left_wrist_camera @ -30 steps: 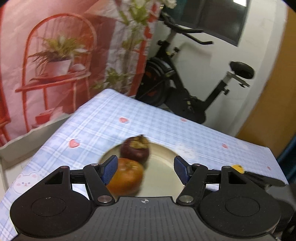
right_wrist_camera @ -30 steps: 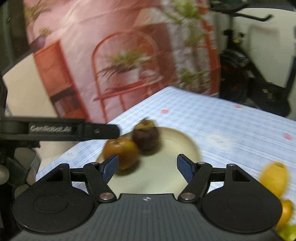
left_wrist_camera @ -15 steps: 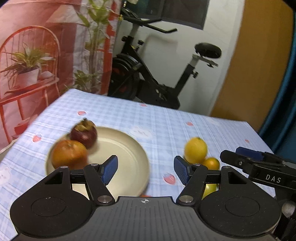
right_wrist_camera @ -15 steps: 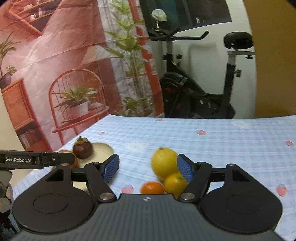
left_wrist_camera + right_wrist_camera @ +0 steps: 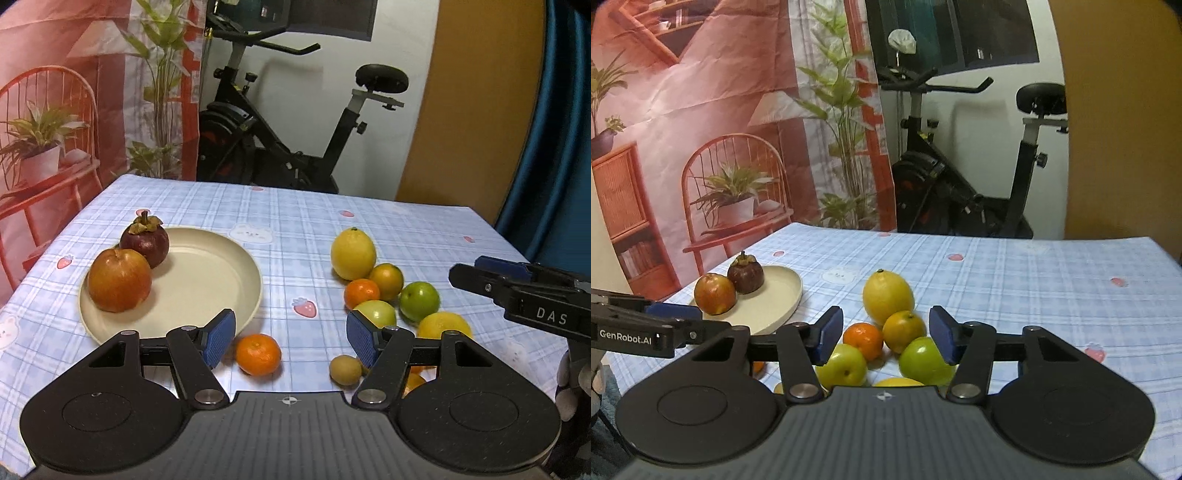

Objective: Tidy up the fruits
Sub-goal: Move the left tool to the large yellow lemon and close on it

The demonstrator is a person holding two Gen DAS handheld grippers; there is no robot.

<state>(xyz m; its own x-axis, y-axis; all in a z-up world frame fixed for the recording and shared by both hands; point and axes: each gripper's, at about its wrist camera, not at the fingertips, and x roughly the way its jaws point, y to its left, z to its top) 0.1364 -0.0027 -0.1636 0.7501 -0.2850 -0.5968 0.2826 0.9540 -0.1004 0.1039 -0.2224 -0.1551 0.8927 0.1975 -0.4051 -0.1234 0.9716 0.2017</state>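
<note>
- A cream plate (image 5: 207, 280) sits on the left side of the checked tablecloth (image 5: 295, 221), with a red apple (image 5: 120, 279) and a dark mangosteen (image 5: 144, 242) on its far-left part, the two touching.
- To the right of the plate, well apart from it, lies a cluster of loose fruit: a big lemon (image 5: 353, 253) at the back, an orange (image 5: 387, 281) and a tangerine (image 5: 361, 293) pressed against it, then two green fruits (image 5: 420, 301) nearer the front.
- One lone mandarin (image 5: 258, 353) lies on the cloth just beside the plate's near rim, and a small brownish fruit (image 5: 345, 370) lies to its right.
- The left gripper (image 5: 290, 338) hovers over the cloth with its jaws apart; the lone mandarin shows in the gap, untouched.
- The right gripper (image 5: 886, 334) hangs above the cluster; its jaws have just been closing in, but the blue pads (image 5: 829, 332) press on nothing, with the fruits lying below and beyond them.
- Behind the table stand an exercise bike (image 5: 280, 122) and a printed backdrop (image 5: 74, 92) of chairs and plants.
</note>
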